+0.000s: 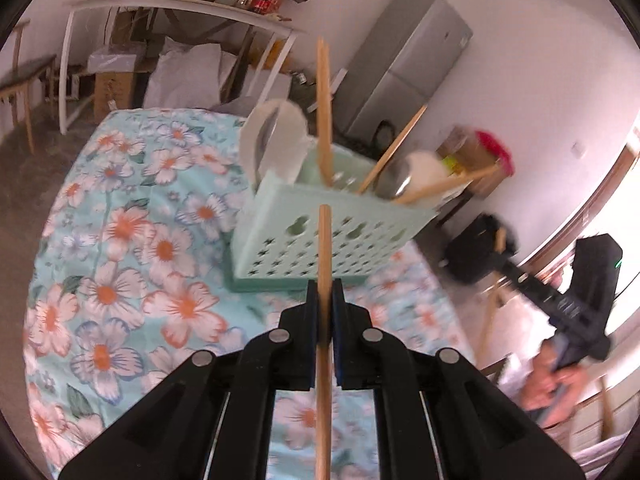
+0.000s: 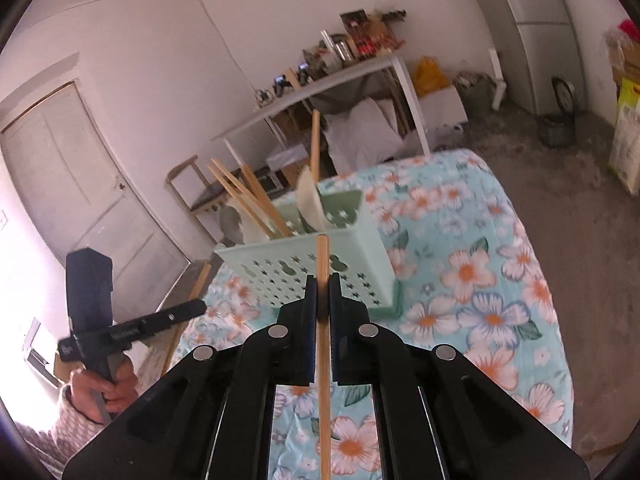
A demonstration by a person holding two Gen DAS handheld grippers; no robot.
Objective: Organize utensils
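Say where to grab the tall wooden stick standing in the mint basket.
Grip the tall wooden stick on its bare upper shaft, well above the rim of the mint basket. Come from above, closing across the shaft. It stands near upright, and its lower end is buried among other utensils. The left gripper and right gripper each hold a chopstick, so free one first.

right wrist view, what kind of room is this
Probably a lived-in room at home, used partly for storage: a table under a floral tablecloth, a grey refrigerator, a cluttered white shelf table and a panelled door.
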